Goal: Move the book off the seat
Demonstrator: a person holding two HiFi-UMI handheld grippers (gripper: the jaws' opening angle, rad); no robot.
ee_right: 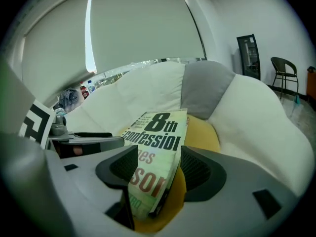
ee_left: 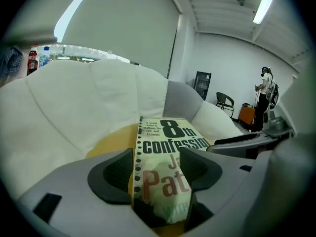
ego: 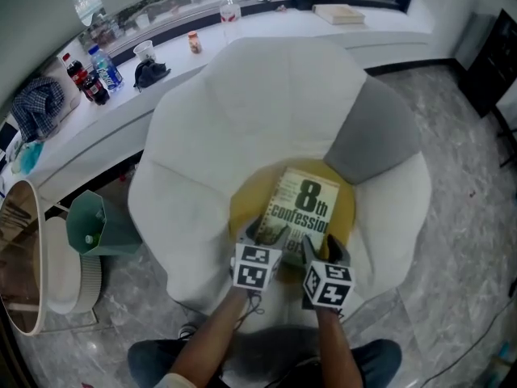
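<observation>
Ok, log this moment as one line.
stage: no grip yet | left gripper: open, book end between jaws | right gripper: open, same | book: flat on yellow seat cushion

Worn paper book (ego: 303,208), matt cloth seat (ego: 242,120)

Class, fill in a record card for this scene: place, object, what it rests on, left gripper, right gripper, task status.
Place: white armchair with a grey cushion
Object: book, cover up
Rests on: yellow seat pad
Left gripper: open, book's near left corner between its jaws
Right gripper: open, book's near right corner between its jaws
Task status: book on the seat, not yet lifted
</observation>
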